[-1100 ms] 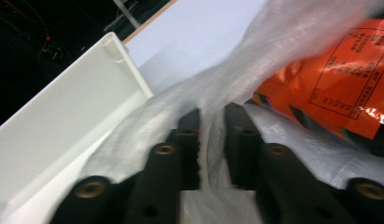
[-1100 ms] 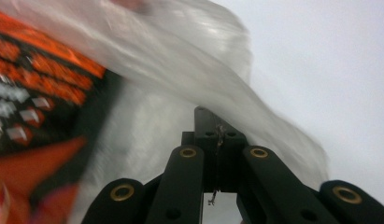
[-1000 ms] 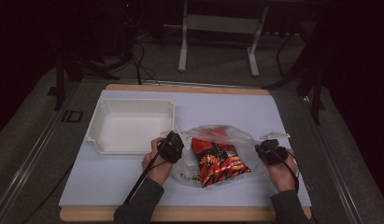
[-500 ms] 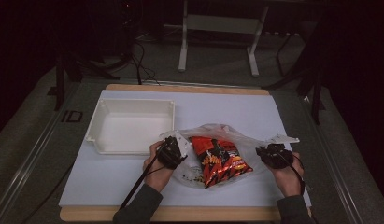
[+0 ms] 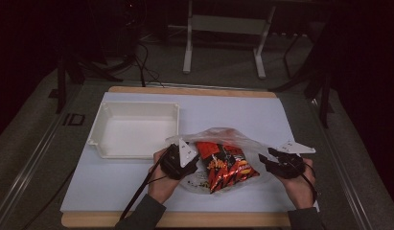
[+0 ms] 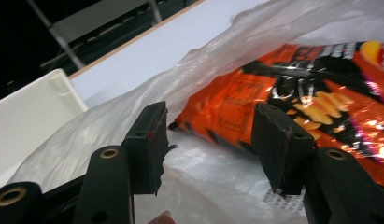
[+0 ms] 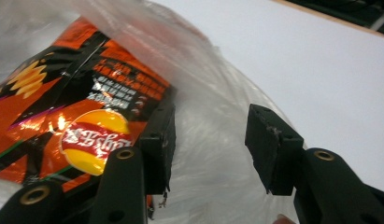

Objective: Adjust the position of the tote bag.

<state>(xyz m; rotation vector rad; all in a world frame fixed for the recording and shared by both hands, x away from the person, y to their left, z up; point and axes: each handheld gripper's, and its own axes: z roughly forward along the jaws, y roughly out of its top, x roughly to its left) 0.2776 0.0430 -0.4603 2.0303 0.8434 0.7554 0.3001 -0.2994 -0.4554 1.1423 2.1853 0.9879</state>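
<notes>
An orange and black chips packet (image 5: 224, 164) lies inside a clear plastic bag (image 5: 218, 135) on the white table top, near the front edge. My left gripper (image 5: 179, 161) is at the bag's left end and my right gripper (image 5: 282, 163) at its right end. In the left gripper view the left gripper (image 6: 208, 140) is open, its jaws straddling loose film (image 6: 133, 107) and a corner of the packet (image 6: 320, 107). In the right gripper view the right gripper (image 7: 210, 140) is open too, with bag film (image 7: 213, 158) between the jaws and the packet (image 7: 63, 107) to its left.
An empty white tray (image 5: 137, 104) stands on the table's left half, just behind my left hand; its wall (image 6: 31, 116) is also in the left gripper view. The white table sheet (image 5: 233, 108) has a wooden border. Dark floor, cables and stand legs lie beyond.
Both grippers have drifted slightly toward the table's near edge. The bag and packet between them have shifted a little with them.
</notes>
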